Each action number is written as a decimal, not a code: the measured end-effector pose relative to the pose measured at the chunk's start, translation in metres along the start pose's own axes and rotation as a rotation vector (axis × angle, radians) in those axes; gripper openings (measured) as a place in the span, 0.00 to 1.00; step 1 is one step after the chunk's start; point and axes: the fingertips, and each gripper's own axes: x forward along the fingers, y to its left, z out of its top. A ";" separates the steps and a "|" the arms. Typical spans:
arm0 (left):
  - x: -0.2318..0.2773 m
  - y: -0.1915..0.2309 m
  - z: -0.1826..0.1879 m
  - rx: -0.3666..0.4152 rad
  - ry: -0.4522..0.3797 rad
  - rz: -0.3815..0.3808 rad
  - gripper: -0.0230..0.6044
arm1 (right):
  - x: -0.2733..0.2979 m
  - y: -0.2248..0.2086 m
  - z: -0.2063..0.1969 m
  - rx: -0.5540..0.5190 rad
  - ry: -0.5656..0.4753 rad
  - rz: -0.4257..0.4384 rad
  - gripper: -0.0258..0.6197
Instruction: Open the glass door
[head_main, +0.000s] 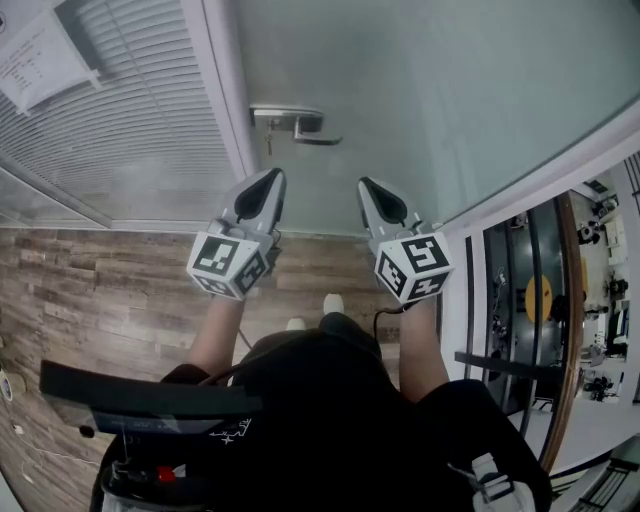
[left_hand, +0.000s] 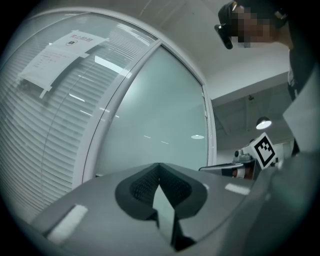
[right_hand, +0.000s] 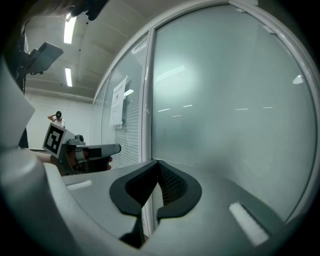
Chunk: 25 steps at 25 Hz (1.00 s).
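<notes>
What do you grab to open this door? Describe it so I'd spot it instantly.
Find the big frosted glass door filling the top of the head view. At its left edge, beside the white post separating it from the slatted blinds, sits the door handle. It is the only metal fitting there: a silver plate with a short lever.

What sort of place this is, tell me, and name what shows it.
Likely an office or lab corridor: a frosted glass door with a lever handle, slatted blinds beside it with a paper notice posted, and wood-look flooring.
</notes>
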 end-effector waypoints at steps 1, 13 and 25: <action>0.000 0.001 -0.001 0.000 0.001 0.003 0.04 | 0.001 -0.001 0.000 0.001 -0.001 0.001 0.04; 0.018 0.009 -0.011 0.016 0.007 0.045 0.03 | 0.015 -0.030 -0.008 0.020 -0.018 0.015 0.04; 0.067 0.013 -0.001 0.044 0.002 0.080 0.04 | 0.041 -0.070 0.007 0.029 -0.027 0.068 0.04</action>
